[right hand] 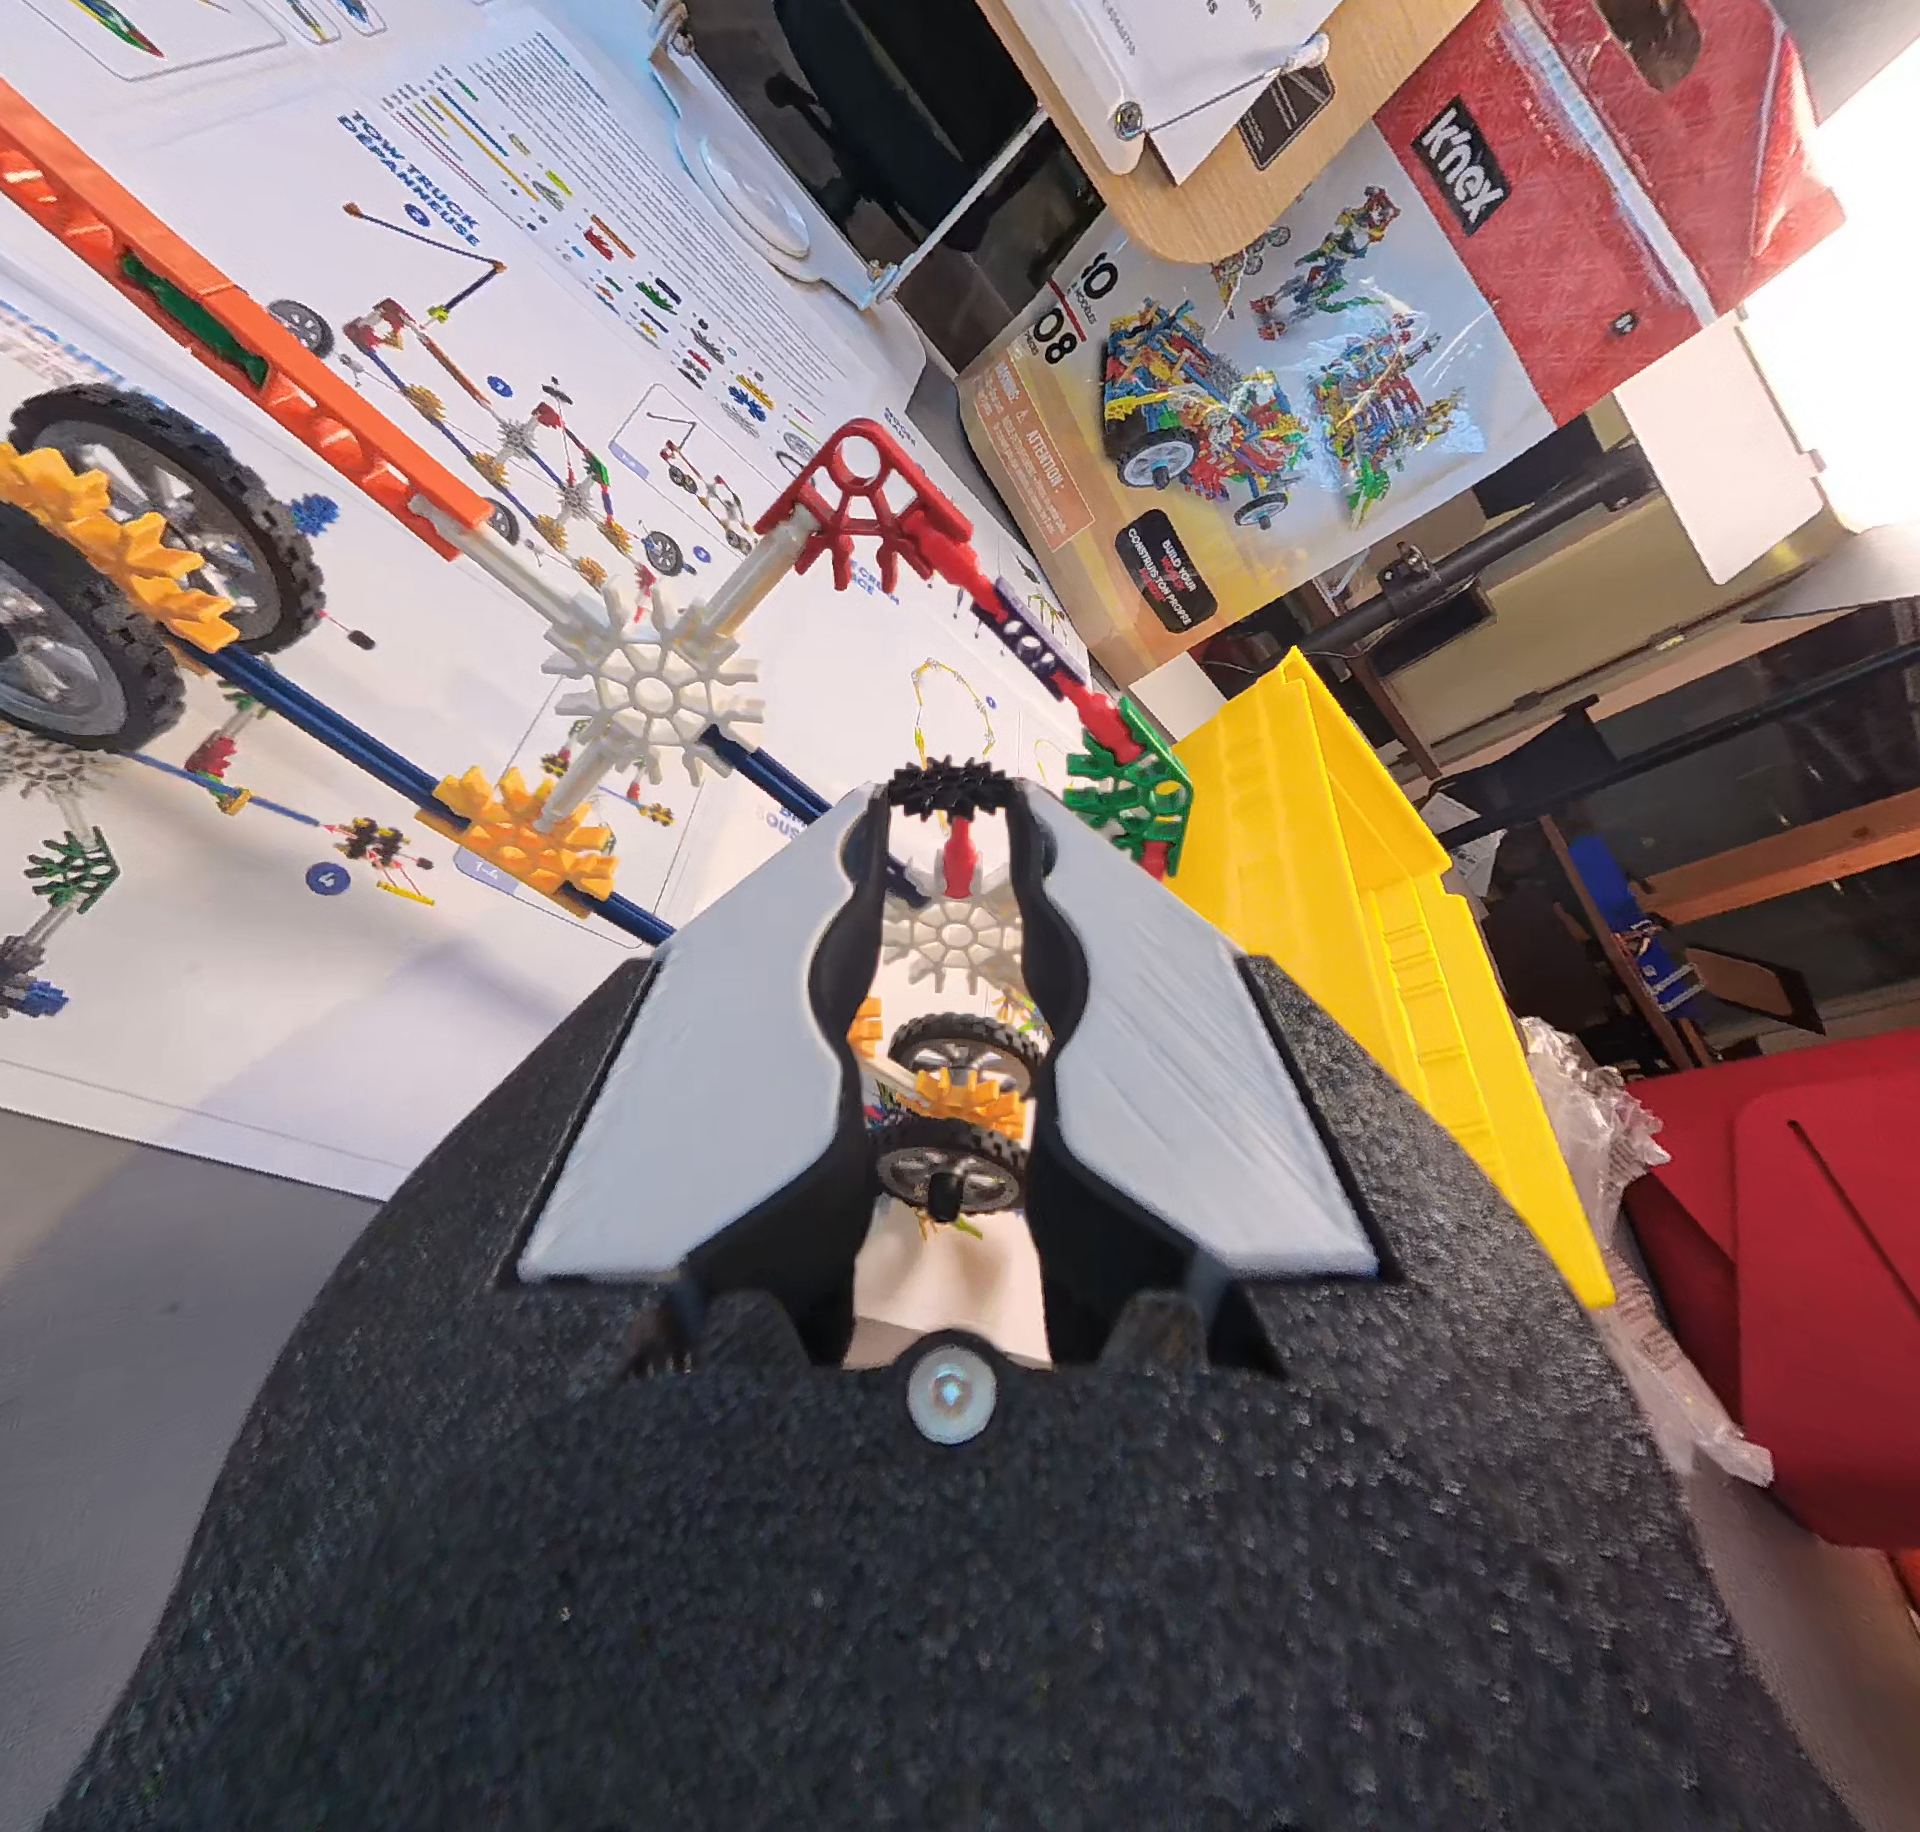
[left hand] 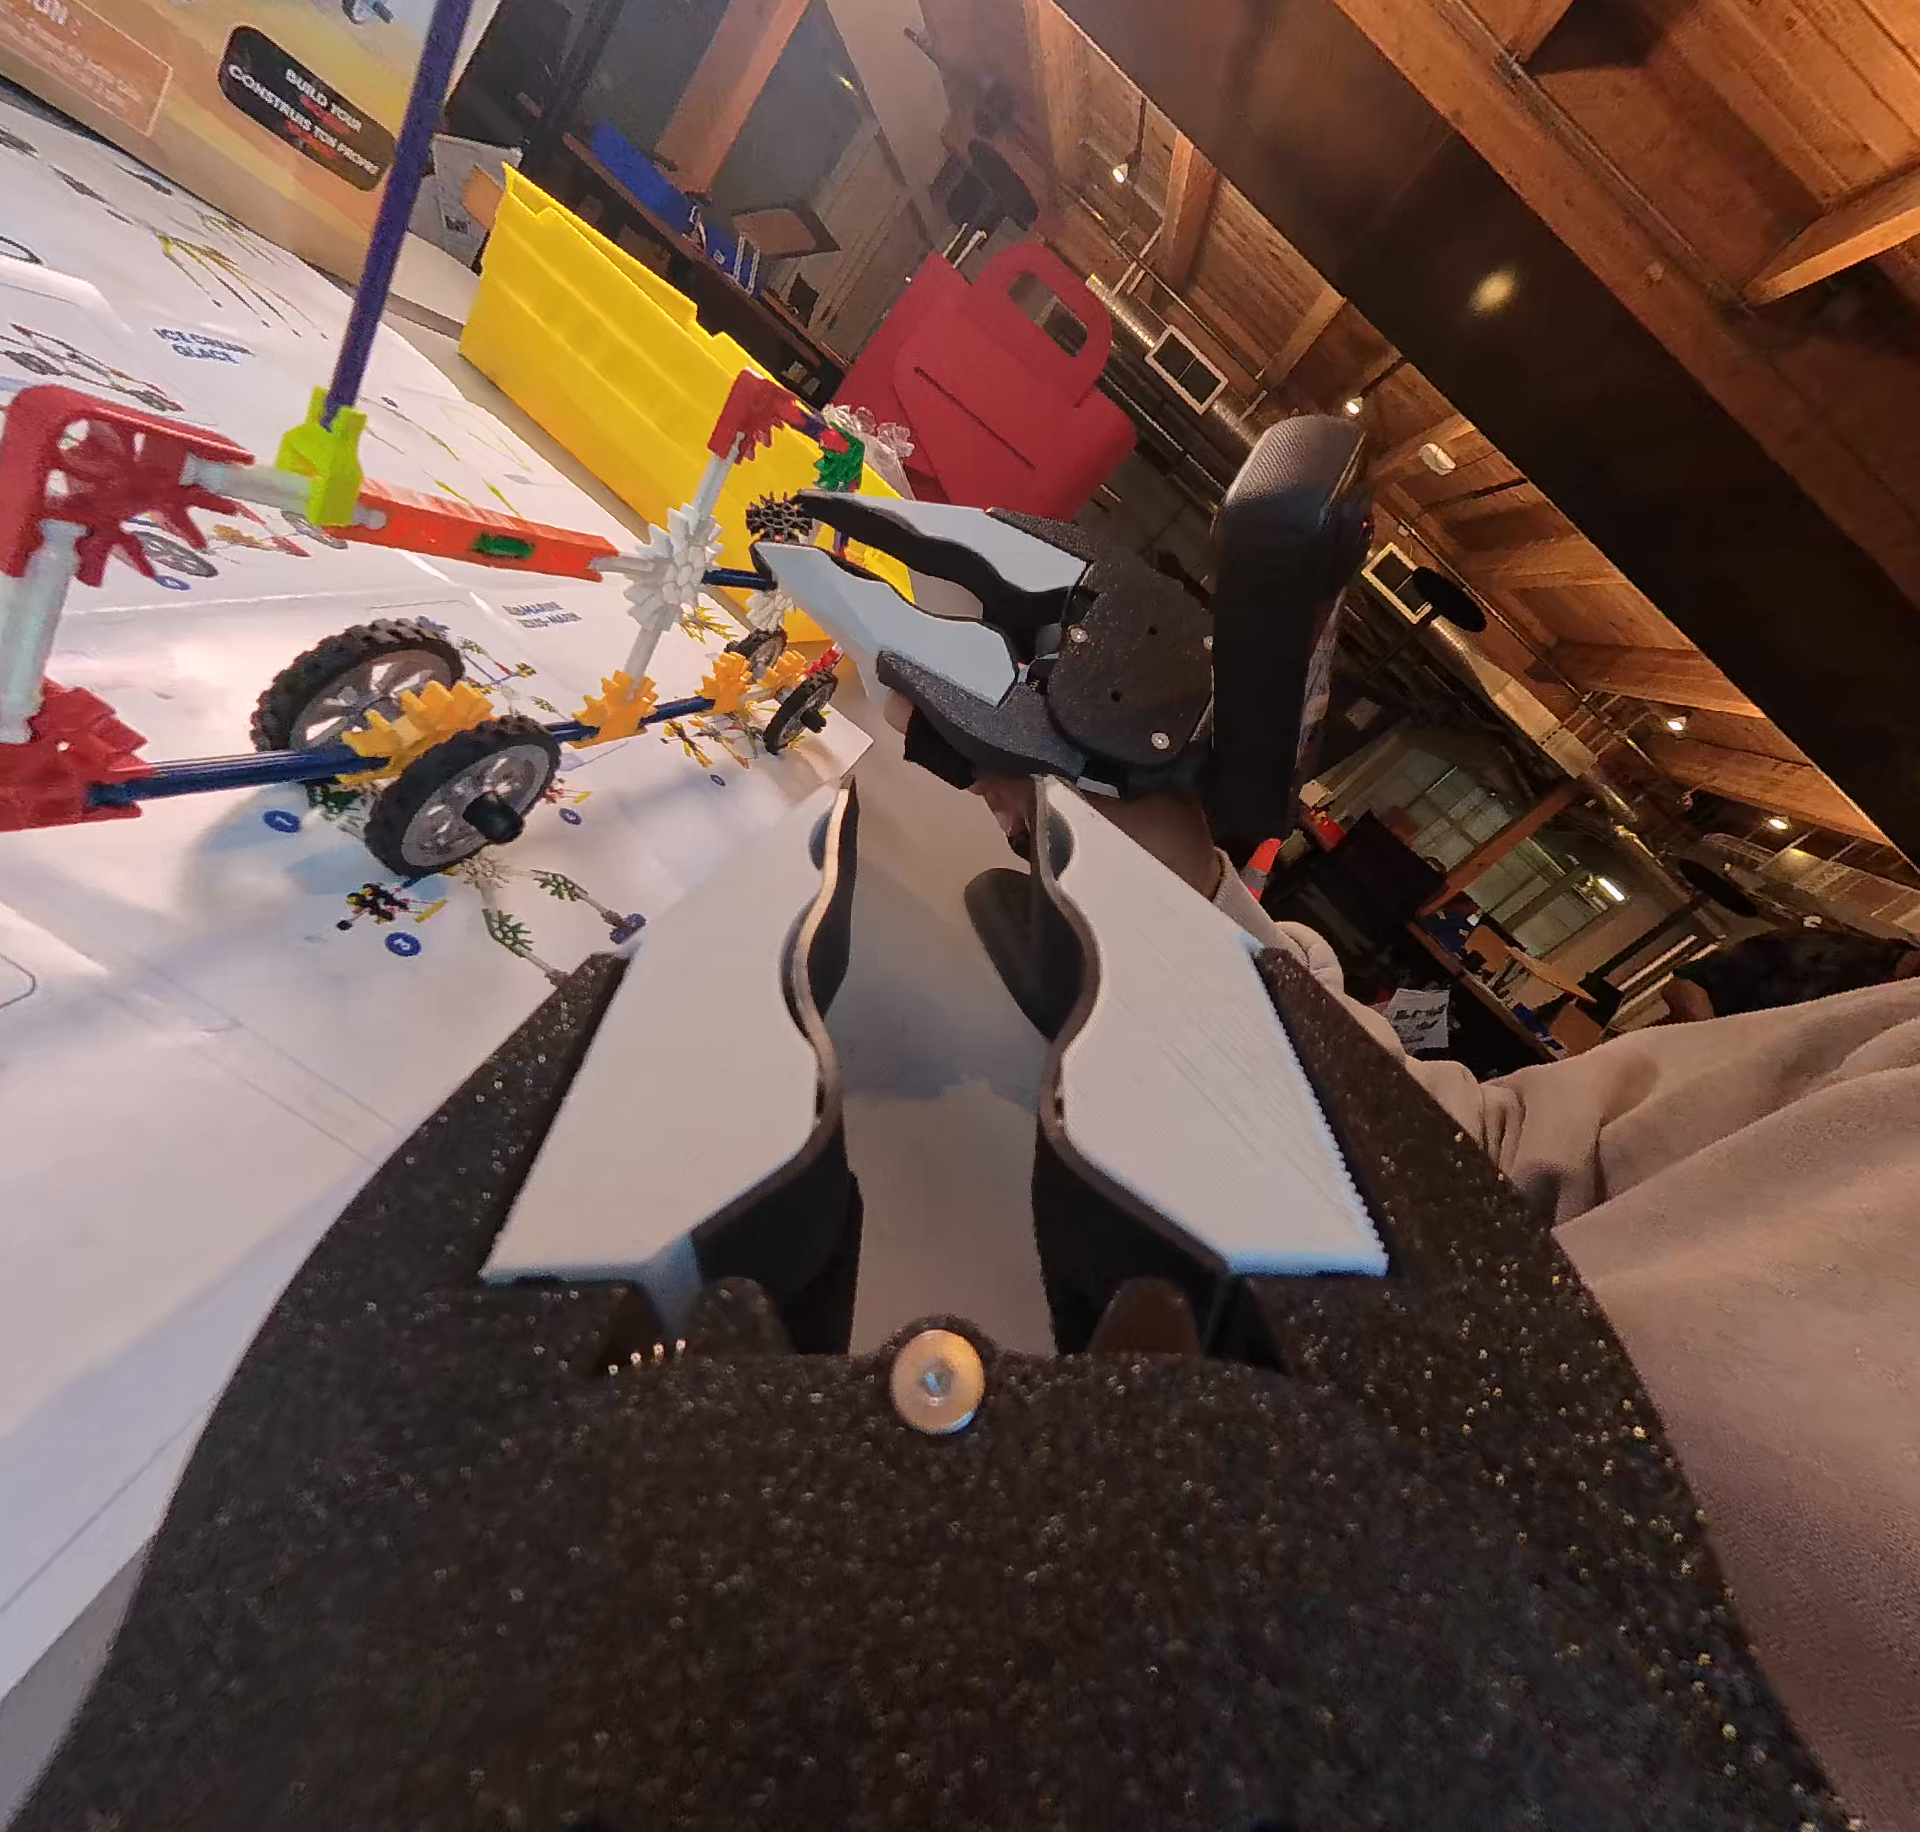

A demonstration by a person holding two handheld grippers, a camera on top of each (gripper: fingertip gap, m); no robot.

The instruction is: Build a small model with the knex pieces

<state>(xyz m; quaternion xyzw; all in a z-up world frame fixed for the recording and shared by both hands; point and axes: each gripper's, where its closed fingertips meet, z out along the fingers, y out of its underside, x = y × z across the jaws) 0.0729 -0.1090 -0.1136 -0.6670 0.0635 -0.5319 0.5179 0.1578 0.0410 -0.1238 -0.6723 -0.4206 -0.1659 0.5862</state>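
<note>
The right tongs (right hand: 951,795) pinch a small black toothed connector (right hand: 942,783) by its rim, just beside the toy car frame (right hand: 649,696) at ten o'clock. It looks light, stiff and slippery. The left tongs (left hand: 940,816) gape wide, empty, above the worktop (left hand: 914,951).

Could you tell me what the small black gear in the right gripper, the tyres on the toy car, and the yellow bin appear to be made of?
Black gear, pinched in the right gripper: hard moulded plastic, matte, crisp teeth. Tyres: likely soft rubber or rubbery plastic, dull black with knobbly tread, on silvery-grey plastic hubs. Yellow bin: rigid glossy plastic with moulded ridges.
</note>
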